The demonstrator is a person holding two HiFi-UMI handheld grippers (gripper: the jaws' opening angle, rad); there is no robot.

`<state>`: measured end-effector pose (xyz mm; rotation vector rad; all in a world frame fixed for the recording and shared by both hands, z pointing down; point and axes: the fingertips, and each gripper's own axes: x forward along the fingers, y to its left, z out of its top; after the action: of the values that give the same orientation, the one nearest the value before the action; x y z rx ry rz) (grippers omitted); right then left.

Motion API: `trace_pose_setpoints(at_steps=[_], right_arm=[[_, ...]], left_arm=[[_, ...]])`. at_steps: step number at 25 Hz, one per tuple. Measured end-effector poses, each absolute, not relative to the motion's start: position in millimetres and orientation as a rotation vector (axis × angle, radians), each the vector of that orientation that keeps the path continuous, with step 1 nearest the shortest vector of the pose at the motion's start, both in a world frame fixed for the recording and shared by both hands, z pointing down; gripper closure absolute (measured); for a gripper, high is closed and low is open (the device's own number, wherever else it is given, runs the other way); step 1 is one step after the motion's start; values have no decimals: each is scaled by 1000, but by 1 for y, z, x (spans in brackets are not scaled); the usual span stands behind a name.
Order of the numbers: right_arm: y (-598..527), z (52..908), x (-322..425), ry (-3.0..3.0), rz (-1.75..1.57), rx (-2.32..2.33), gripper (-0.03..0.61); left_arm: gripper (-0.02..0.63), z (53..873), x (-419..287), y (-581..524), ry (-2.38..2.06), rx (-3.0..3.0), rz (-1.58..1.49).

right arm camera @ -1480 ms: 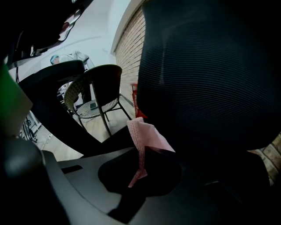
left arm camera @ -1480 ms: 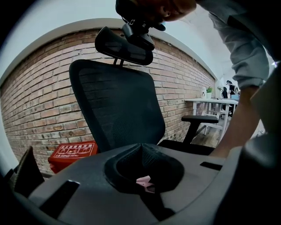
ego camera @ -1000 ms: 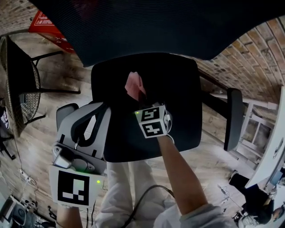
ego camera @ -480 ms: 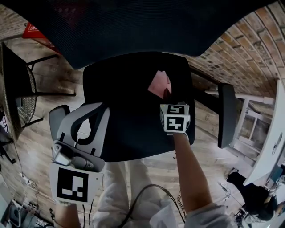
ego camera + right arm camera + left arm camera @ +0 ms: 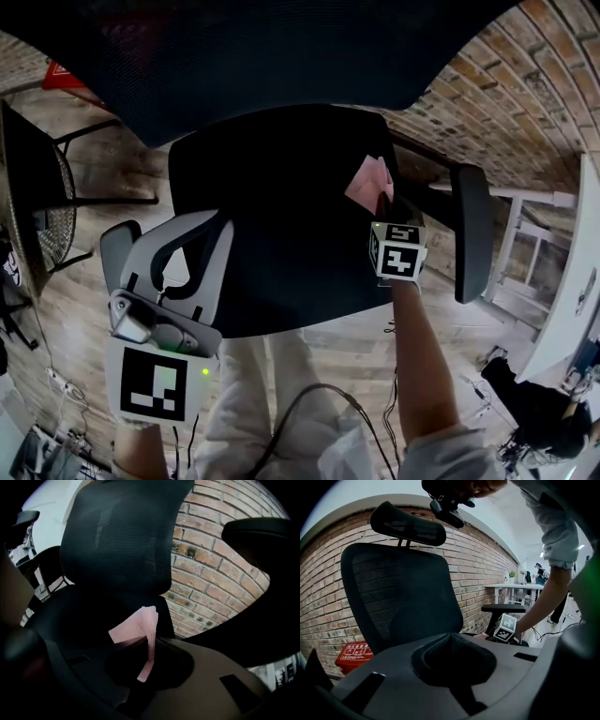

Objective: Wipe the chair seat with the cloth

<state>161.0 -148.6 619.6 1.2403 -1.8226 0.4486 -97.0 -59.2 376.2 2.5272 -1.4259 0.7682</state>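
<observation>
The black chair seat (image 5: 272, 225) fills the middle of the head view. A pink cloth (image 5: 367, 184) lies on its right rear part, close to the right armrest (image 5: 472, 230). My right gripper (image 5: 382, 204) is shut on the cloth's near edge, its marker cube just behind. In the right gripper view the cloth (image 5: 136, 627) stands up folded between the closed jaws of the right gripper (image 5: 149, 641). My left gripper (image 5: 192, 225) hovers over the seat's left edge, shut, with nothing in it. In the left gripper view the left gripper (image 5: 452, 637) points across the seat toward the backrest (image 5: 403, 602).
The tall mesh backrest (image 5: 234, 56) overhangs the seat's far side. A grey left armrest (image 5: 114, 246) sits beside my left gripper. A wire chair (image 5: 37, 187) and a red crate (image 5: 64, 75) stand at the left. A white desk (image 5: 574, 281) is at the right.
My right gripper has dragged the pink cloth across the seat from its middle to the right side near the armrest. The left gripper has stayed at the seat's left edge.
</observation>
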Motion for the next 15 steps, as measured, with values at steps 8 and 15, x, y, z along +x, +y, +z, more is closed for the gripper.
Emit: trace_pose_setpoints(at_steps=[8, 15], right_arm=[[-132, 621, 134, -1862, 606, 1251, 523], [-105, 626, 76, -1935, 688, 1174, 523]], left_arm=[[595, 365, -108, -55, -1444, 2516, 776], [595, 362, -128, -49, -1472, 2497, 794]])
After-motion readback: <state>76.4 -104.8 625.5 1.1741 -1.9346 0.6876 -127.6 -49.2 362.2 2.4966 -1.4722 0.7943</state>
